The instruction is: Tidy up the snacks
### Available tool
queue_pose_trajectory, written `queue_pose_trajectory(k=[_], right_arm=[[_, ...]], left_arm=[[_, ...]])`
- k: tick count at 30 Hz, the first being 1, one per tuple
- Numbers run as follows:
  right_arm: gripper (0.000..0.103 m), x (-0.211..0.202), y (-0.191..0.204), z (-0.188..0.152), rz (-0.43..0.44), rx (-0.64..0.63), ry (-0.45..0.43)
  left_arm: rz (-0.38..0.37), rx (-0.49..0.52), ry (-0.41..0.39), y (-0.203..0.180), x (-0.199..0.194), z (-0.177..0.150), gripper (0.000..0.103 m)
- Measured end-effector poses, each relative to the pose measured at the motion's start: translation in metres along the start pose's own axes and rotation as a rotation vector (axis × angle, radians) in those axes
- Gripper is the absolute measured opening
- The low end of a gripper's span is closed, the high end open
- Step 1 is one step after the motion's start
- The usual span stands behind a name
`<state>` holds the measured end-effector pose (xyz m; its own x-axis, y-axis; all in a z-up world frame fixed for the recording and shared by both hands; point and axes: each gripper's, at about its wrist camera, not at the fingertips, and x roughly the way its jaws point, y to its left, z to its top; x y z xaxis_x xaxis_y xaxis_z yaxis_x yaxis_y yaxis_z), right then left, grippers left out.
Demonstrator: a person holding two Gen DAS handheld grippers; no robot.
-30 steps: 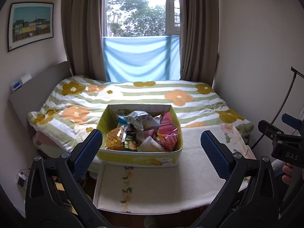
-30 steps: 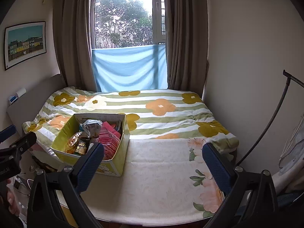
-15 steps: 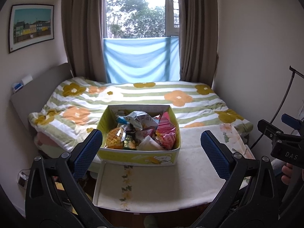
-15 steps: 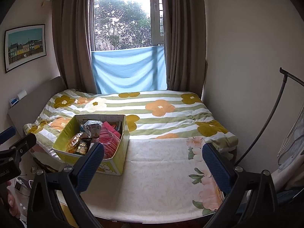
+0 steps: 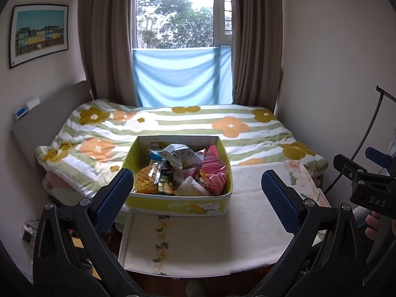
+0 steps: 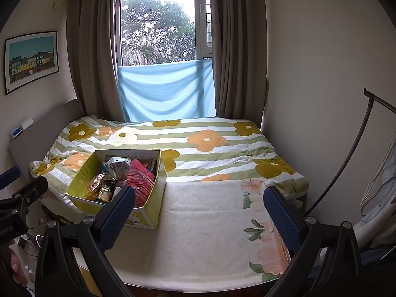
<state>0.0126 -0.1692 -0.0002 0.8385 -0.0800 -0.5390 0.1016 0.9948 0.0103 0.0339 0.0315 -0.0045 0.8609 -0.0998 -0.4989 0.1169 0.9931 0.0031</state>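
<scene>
A yellow-green cardboard box [image 5: 178, 204] full of snack packets stands on a cream cloth-covered table [image 5: 198, 242]; it also shows in the right wrist view [image 6: 146, 212] at the table's left. Inside lie a yellow waffle packet [image 5: 146, 182], a silver-grey bag [image 5: 179, 154] and pink packets [image 5: 214, 170]. My left gripper [image 5: 198, 198] is open and empty, hanging in front of the box. My right gripper [image 6: 200, 217] is open and empty over the bare cloth right of the box.
A bed with a flowered striped quilt [image 5: 188, 126] lies behind the table. A headboard [image 5: 42, 123] is on the left, a window with curtains [image 5: 183, 57] beyond. A black curved stand [image 6: 346, 158] rises at the right wall.
Both grippers have drawn back and risen slightly; the box and table look a little lower and farther. Nothing was taken or let go.
</scene>
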Motion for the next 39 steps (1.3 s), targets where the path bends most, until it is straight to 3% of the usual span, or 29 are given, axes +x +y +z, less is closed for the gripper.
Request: queue_pose_trajectory(k=[34, 39], right_arm=[[0.102, 0.0027, -0.0019, 0.002, 0.002, 0.003, -0.001], [0.102, 0.0027, -0.0013, 0.002, 0.001, 0.004, -0.001]], left_arm=[[0.006, 0.002, -0.004, 0.0054, 0.004, 0.0015, 0.103], [0.041, 0.017, -0.019, 0.0081, 0.0027, 0.0009, 0.103]])
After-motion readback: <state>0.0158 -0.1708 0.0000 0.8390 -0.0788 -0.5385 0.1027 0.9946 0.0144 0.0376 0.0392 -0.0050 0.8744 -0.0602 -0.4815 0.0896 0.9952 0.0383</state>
